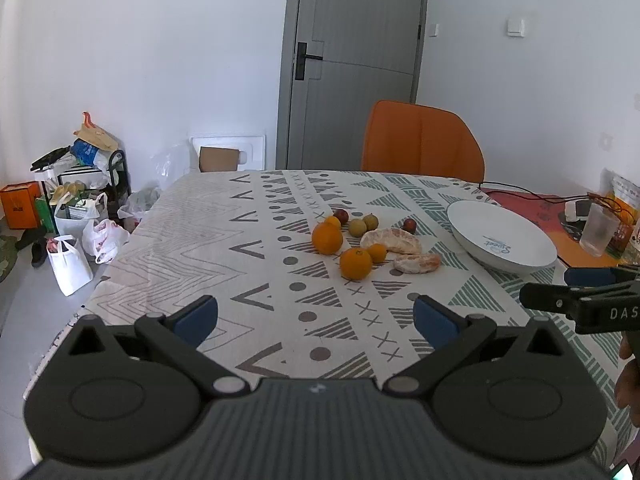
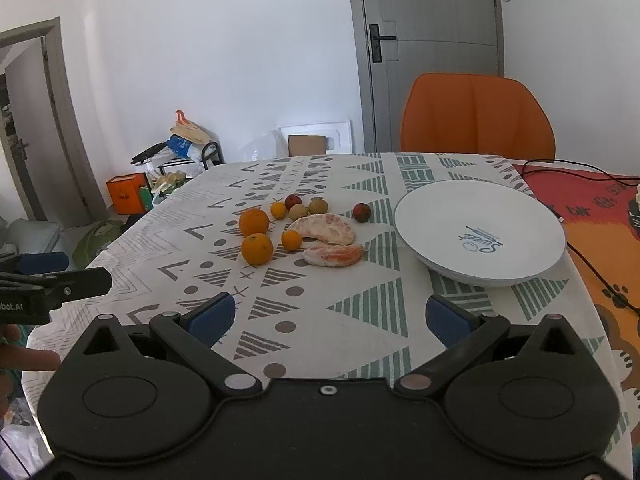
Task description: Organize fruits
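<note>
A cluster of fruit lies mid-table: two oranges [image 1: 355, 263] [image 2: 257, 249], small kumquats [image 2: 291, 239], two peeled citrus pieces [image 1: 391, 240] [image 2: 325, 229], greenish-brown fruits [image 2: 298, 211] and dark red fruits [image 2: 361, 212]. An empty white plate [image 1: 500, 240] [image 2: 480, 232] stands to their right. My left gripper [image 1: 316, 318] is open and empty, well short of the fruit. My right gripper [image 2: 330, 320] is open and empty, near the table's front, also short of the fruit. Each gripper shows at the other view's edge.
An orange chair [image 2: 476, 112] stands behind the table. A glass [image 1: 598, 230], packets and cables [image 2: 576, 172] lie at the right on a red-orange mat. Bags and boxes [image 1: 80, 216] clutter the floor on the left. A grey door [image 1: 356, 60] is behind.
</note>
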Tool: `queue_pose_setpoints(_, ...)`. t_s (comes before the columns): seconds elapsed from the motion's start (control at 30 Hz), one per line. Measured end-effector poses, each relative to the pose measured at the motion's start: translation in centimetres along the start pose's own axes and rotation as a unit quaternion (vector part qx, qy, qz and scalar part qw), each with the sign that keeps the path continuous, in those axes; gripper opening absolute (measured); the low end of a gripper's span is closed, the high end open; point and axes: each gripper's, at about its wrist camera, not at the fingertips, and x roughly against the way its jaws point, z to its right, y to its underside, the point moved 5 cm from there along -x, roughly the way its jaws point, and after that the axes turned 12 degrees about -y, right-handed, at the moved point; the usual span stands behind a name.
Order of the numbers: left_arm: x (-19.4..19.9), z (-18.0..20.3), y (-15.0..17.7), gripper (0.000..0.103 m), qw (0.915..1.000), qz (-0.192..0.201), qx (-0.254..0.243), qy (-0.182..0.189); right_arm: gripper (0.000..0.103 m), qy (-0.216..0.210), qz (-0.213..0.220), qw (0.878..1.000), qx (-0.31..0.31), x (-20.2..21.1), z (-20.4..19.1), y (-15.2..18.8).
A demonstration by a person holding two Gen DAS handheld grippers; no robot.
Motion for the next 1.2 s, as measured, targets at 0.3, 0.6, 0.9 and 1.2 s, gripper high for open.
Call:
queue_pose_setpoints(0.3, 0.2, 0.1, 0.0, 0.103, 1.0000, 0.003, 0.000, 0.001, 0.103, 0.001, 0.004, 1.000, -0.006, 0.2, 0.4, -0.1)
queue_pose_setpoints(0.6, 0.5, 0.0, -0.4, 0.103, 0.9999, 0.011, 0.004, 0.001, 0.103, 0.005, 0.013, 1.000, -0.015, 0.4, 0.7, -0.5)
queue_pose_setpoints(0.9, 0.0, -0.1, -0.8, 0.103, 0.9999, 0.016, 0.003, -0.004, 0.103, 0.005, 0.015, 1.000, -0.014, -0.4, 0.8, -0.8)
queue_pose_setpoints(1.2, -2.1, -0.3, -1.4, 0.101, 0.9999, 0.006, 0.010, 0.003, 0.103, 0.005, 0.019, 1.000, -0.013, -1.6, 1.9, -1.2)
